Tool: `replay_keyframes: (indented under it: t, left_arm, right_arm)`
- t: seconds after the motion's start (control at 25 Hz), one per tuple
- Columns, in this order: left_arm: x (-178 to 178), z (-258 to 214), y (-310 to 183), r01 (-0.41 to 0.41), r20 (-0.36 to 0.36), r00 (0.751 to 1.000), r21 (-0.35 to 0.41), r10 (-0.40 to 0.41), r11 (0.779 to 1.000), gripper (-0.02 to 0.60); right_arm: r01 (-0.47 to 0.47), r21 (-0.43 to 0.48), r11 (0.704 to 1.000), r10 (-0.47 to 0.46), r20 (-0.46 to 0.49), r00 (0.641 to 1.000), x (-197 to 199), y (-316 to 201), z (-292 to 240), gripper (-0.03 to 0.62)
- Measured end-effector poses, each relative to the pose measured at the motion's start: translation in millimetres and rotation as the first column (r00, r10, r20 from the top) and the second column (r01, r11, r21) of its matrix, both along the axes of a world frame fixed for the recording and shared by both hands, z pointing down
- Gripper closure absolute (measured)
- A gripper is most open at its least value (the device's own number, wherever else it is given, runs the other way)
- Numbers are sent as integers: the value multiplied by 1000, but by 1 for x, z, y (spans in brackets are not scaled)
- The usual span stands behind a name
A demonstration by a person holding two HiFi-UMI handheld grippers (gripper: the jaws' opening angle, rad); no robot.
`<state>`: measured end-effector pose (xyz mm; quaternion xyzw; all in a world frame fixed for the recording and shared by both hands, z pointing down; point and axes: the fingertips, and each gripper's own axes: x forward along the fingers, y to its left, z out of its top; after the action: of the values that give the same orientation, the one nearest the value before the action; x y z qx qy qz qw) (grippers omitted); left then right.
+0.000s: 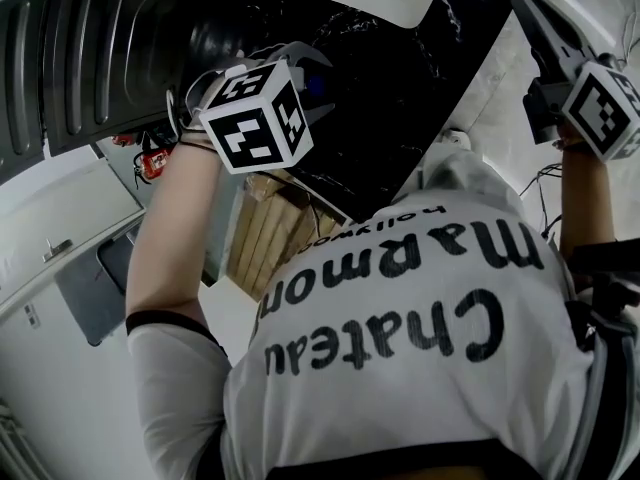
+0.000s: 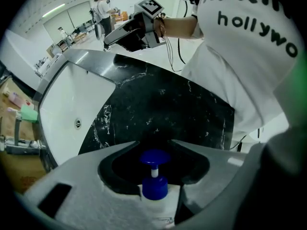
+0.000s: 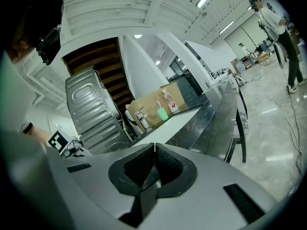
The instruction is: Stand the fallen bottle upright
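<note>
Bottle (image 2: 154, 188) sits lengthwise between the jaws of my left tool (image 2: 154, 143). Its white body is wedged deep in the throat and its blue pump head (image 2: 154, 157) points out toward the jaw tips. The jaws are clamped on the body and the tips stand apart either side of the pump, not touching it. Beyond the tips, the left gripper view looks onto the black marble table (image 2: 158, 99), with the white sink (image 2: 72, 99) off to one side. So the pump end faces the table, not the base. Whether the pump head touches the surface or hangs clear of it I cannot tell. My reading: the grasp is made and the righting itself is not yet done. The next move calls for a wrist turn that brings the base under the bottle. After that comes a slow lowering onto a bare part of the marble, away from the sink edge, and a release only once the base sits flat. My right tool (image 3: 154, 146) is clenched on nothing, held about level, well apart from the bottle. In the head view the left tool's marker cube (image 1: 255, 116) shows over the dark table.
</note>
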<state>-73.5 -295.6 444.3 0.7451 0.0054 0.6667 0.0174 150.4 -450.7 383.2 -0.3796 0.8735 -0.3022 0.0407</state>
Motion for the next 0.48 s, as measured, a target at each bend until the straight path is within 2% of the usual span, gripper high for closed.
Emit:
replay_keyframes:
  t: [0.12,0.48]
  left_arm:
    - [1,1,1,-28,21,999,23,28,999,397]
    - [0,-7,5,-52,20,998,72,51,996,400]
  right_arm:
    - [-8,2,1000,8,3,1000,2,1,-1,579]
    - [-18,18,1000,18,-10,1000,4,9,-9,579]
